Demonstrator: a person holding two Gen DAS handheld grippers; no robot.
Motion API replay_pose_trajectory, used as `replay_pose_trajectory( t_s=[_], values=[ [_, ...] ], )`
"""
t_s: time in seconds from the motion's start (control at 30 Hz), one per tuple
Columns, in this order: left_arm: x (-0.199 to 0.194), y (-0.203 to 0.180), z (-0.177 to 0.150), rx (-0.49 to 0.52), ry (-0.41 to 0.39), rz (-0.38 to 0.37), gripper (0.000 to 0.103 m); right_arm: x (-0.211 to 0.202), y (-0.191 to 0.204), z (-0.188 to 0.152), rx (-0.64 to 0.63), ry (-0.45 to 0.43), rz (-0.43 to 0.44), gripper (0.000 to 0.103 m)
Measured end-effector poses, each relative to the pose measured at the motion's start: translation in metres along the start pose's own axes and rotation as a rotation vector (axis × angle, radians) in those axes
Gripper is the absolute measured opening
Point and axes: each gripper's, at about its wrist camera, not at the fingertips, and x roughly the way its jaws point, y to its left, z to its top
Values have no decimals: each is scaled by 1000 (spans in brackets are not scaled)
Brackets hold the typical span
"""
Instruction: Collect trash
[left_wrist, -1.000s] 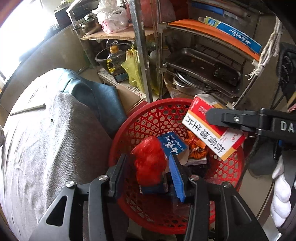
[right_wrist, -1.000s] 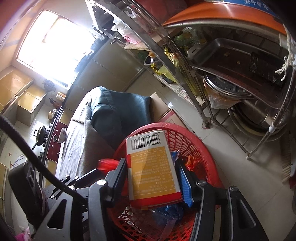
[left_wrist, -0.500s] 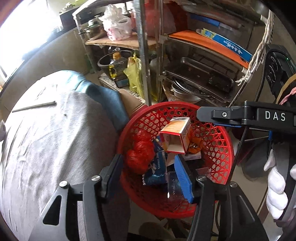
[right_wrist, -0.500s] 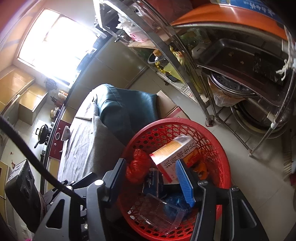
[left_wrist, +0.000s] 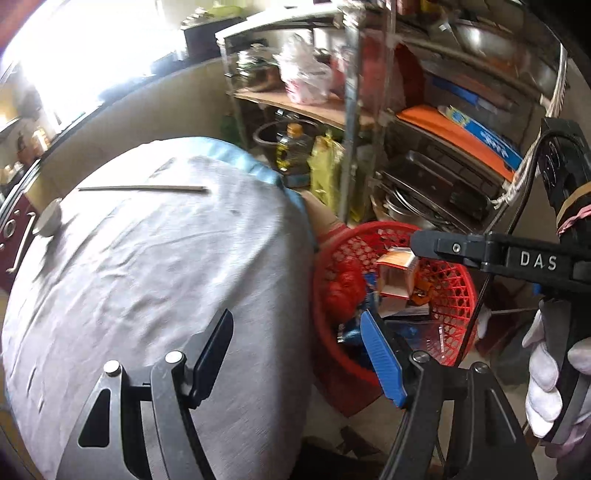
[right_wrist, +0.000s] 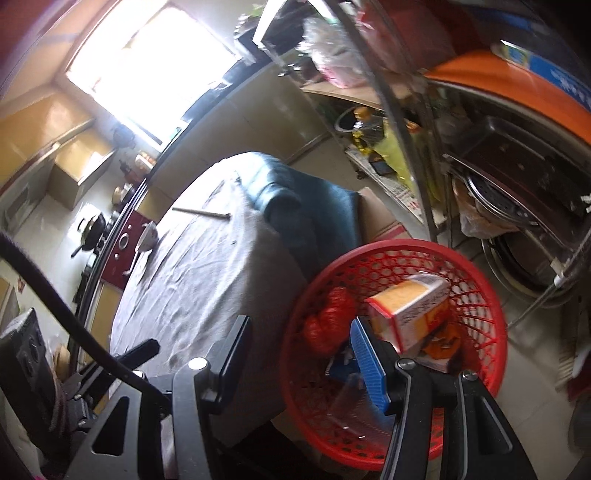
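Trash sits in the red basket (right_wrist: 476, 280) on the floor beside the cloth-covered counter (left_wrist: 155, 280); inside lie an orange-and-white carton (right_wrist: 410, 310), a crumpled red bag (right_wrist: 327, 325), some blue packets (left_wrist: 354, 332) and a clear plastic tray (right_wrist: 354, 410); collection looks mostly done judging by the load; what shows on the counter is a thin rod (left_wrist: 144, 188) near the far edge and a small cup-like thing (left_wrist: 50, 221) at the rim, possibly the next pickups, hard to say whether either counts as trash; rest of cloth looks bare in both views. Left gripper (left_wrist: 295, 354) hangs over the counter's edge next to the basket, tipped steeply downward, jaws opening, nothing between them; right gripper (right_wrist: 306, 358) hovers over the basket's near rim, also angled down, jaws parted and empty, carton lying loose below it. From the left view the right gripper's finger reaches across above the basket, and a white-gloved hand (left_wrist: 550, 373) grips its handle at the right edge. Metal shelving (right_wrist: 517, 158) with pans stands behind the basket.
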Motion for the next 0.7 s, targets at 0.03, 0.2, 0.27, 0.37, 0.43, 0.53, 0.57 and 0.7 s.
replay_pose_trajectory(
  t_s=[0.03, 0.2, 0.27, 0.37, 0.43, 0.53, 0.57, 0.7],
  values=[
    [-5, 4, -2, -8, -8, 10, 72, 0, 9, -1, -20, 2, -1, 59],
    [-40, 38, -17, -67, -69, 98, 72, 4, 54, -7, -113, 16, 7, 59],
    [-52, 52, -22, -96, -89, 121, 73, 6, 70, -9, -145, 18, 16, 59],
    [-68, 70, -31, -137, -113, 151, 73, 7, 104, -14, -214, 13, 36, 59],
    [-80, 84, -37, -172, -132, 179, 73, 6, 124, -18, -261, 8, 48, 59],
    [-95, 100, -46, -212, -155, 217, 73, 7, 157, -28, -344, -7, 57, 59],
    [-101, 106, -49, -225, -162, 234, 73, 6, 167, -31, -373, -13, 59, 59],
    [-120, 129, -65, -291, -184, 291, 73, 3, 203, -45, -460, -43, 73, 59]
  ],
)
